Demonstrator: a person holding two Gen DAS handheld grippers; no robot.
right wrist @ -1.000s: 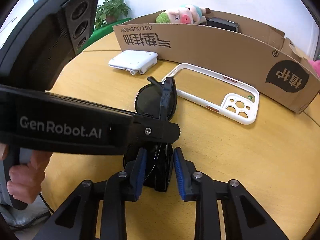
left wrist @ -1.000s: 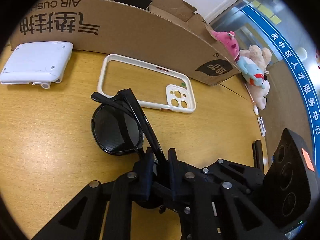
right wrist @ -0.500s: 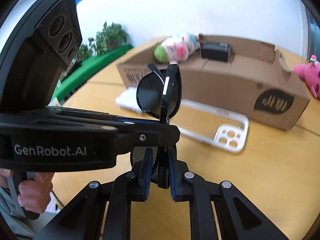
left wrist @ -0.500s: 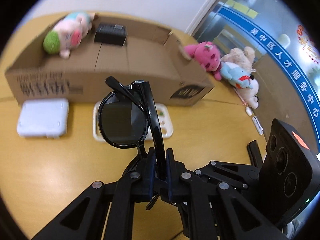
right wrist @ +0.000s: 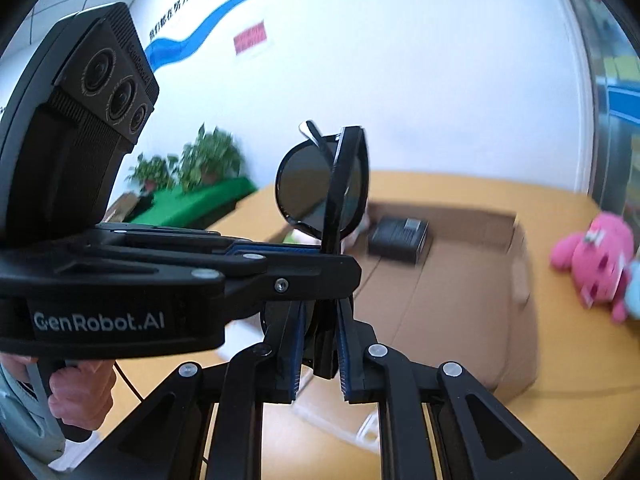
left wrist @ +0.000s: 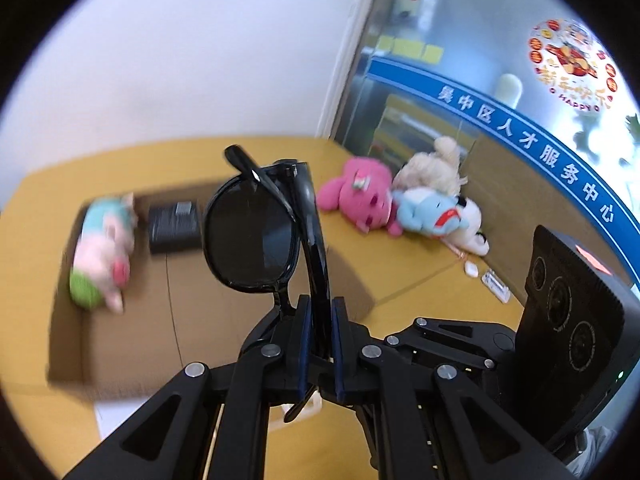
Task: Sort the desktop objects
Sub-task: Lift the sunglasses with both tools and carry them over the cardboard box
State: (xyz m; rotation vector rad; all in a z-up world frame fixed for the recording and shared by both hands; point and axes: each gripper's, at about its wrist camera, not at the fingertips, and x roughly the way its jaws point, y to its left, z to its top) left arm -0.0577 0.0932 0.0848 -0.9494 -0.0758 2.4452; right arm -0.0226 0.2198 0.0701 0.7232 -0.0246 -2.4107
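Both grippers clamp the folded black sunglasses point(left wrist: 256, 236) in the air over the cardboard box point(left wrist: 132, 336).

Left gripper point(left wrist: 318, 344) pinches the folded temples near the bridge; right gripper point(right wrist: 318, 354) is clamped on the lower part of the frame. Inside the box: pig plush point(left wrist: 104, 252) at the left end, black pack point(left wrist: 174, 227) beside it. Pink plush point(left wrist: 358, 200) lies outside the box, to its right. To do it well: keep both wrists moving together so the frame isn't twisted, lower onto bare box floor right of the black pack, loosen only once it rests.
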